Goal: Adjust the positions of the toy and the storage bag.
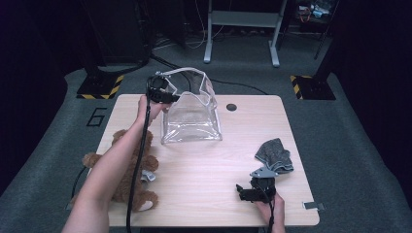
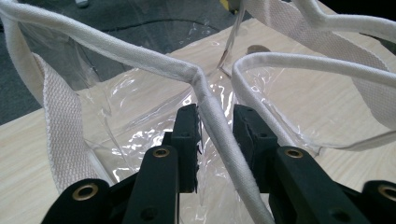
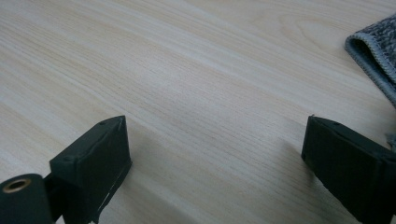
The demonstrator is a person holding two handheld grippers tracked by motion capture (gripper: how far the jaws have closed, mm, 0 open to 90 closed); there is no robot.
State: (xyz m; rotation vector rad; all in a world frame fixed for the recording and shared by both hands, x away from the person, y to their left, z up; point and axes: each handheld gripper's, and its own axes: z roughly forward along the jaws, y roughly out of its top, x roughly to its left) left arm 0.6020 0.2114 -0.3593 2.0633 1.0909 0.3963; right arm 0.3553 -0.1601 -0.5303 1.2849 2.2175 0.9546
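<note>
A clear plastic bag (image 1: 192,119) with white fabric trim and handles stands at the table's far middle. My left gripper (image 1: 172,97) reaches it from the left at rim height. In the left gripper view the white rim (image 2: 212,121) runs between the jaws, and my left gripper (image 2: 217,135) is shut on it. My right gripper (image 1: 255,187) rests low at the near right of the table. Its jaws stand wide apart over bare wood, so my right gripper (image 3: 215,144) is open and holds nothing. A folded grey cloth (image 1: 275,154) lies just beyond it, with the cloth's edge (image 3: 373,51) at upper right.
A brown teddy bear (image 1: 128,170) lies at the near left, partly under the left forearm. The wooden table (image 1: 233,145) has a round cable hole (image 1: 231,107) at the back. A small grey tag (image 1: 313,205) sits at the near right corner.
</note>
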